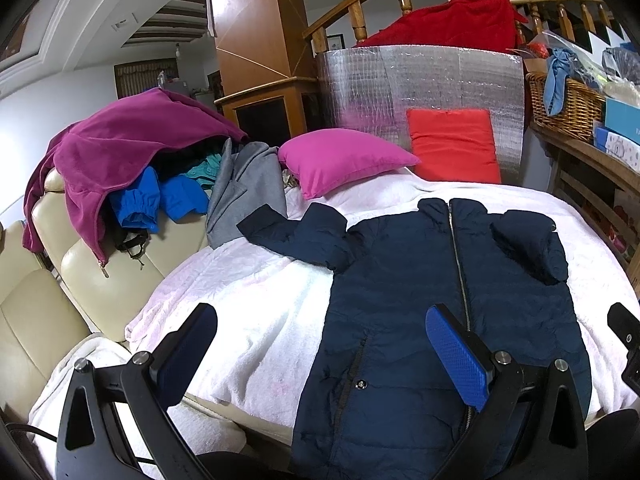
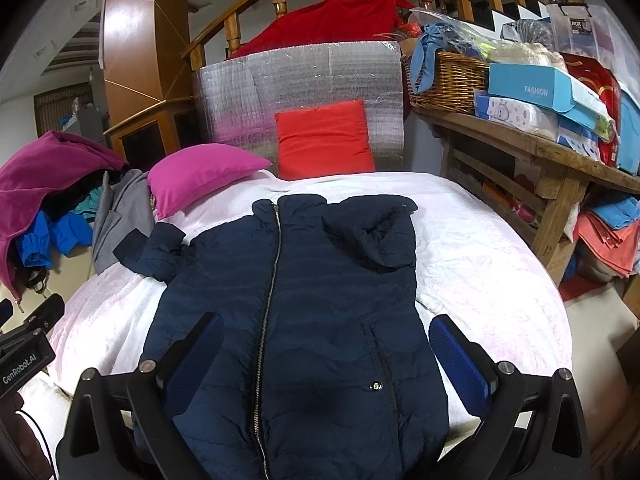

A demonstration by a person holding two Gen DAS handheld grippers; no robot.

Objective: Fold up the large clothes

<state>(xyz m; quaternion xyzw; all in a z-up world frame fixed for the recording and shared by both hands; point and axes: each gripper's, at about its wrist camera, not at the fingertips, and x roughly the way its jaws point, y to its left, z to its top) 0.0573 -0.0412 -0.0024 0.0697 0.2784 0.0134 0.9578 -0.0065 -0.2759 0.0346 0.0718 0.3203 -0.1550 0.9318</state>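
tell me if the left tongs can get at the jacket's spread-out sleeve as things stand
Probably yes. The left tongs are open and empty, and the spread-out sleeve of the navy puffer jacket lies flat on the white blanket with nothing on top of it.

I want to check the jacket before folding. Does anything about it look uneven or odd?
Yes. The jacket is lopsided: its right sleeve is already folded across the chest, while the left sleeve lies out sideways, its cuff reaching the grey garment. Nothing looks damaged.

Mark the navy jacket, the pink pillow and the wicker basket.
navy jacket (image 2: 328, 280): right wrist view, chest panel.
pink pillow (image 2: 200, 172): right wrist view, top face.
wicker basket (image 2: 448, 80): right wrist view, woven side wall.
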